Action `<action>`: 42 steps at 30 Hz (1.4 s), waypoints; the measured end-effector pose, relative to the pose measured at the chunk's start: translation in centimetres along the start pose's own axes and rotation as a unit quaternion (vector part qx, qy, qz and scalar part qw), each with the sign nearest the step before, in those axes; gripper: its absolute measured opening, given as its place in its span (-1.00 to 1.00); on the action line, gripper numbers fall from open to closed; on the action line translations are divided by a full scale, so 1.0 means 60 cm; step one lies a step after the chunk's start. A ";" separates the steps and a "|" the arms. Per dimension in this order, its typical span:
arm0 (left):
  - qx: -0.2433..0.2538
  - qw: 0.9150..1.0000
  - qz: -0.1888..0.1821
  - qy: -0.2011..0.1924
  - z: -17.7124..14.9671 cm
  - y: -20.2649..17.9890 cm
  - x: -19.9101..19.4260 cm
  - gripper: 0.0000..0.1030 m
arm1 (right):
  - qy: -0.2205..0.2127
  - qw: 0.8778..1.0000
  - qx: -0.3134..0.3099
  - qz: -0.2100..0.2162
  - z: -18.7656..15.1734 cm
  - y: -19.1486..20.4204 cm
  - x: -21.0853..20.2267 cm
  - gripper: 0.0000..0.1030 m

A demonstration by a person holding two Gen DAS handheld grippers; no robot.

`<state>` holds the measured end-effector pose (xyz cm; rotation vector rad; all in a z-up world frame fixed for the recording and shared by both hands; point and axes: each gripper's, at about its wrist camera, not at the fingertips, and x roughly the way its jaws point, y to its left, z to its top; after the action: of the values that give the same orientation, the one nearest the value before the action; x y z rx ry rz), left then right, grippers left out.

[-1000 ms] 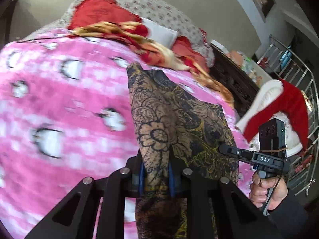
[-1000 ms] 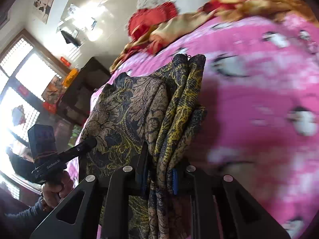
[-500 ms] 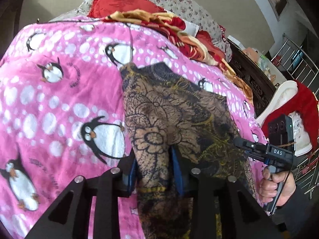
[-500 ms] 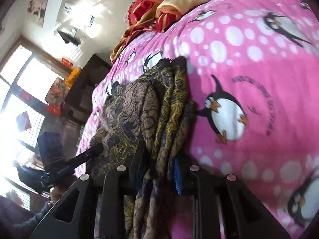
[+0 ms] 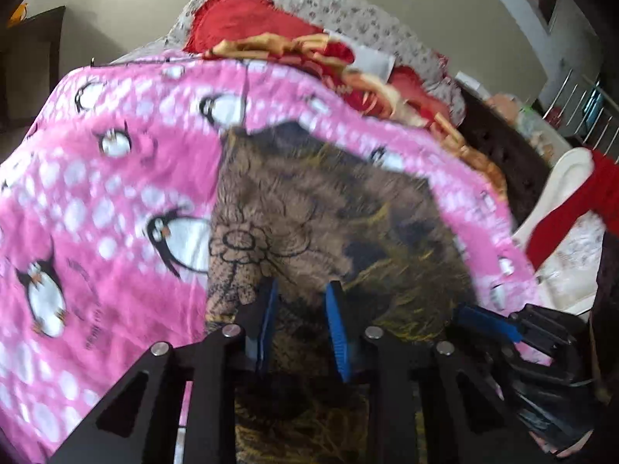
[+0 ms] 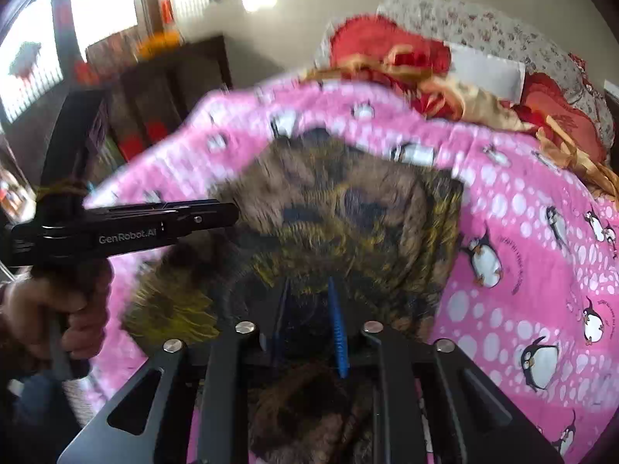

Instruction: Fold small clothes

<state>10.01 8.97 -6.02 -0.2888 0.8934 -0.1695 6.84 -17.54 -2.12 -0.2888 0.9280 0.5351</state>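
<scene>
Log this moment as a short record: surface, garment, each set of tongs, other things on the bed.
surface: pink penguin blanket spread over a bed
garment: dark floral-print cloth lying on the blanket, near edge lifted
left tongs: jaws have just been closing, cloth pinched between the blue pads
right tongs: jaws have just been closing, cloth bunched between them
other things: red and gold bedding heaped at the far end; floral pillow behind it
image quality: both views blurred

You had both fisheye views smeared by motion blur, corners vignetted black, a window (image 6: 35,58) glaring far left of your right gripper (image 6: 309,317).
</scene>
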 end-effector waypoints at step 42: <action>0.011 0.999 0.052 -0.004 0.084 0.005 0.103 0.17 | -0.026 0.989 0.133 -0.065 0.074 -0.084 0.144 -0.65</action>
<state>17.79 8.49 -7.71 -0.2218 0.8961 -0.0807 16.83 -17.00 -6.60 -0.0922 0.9106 0.2939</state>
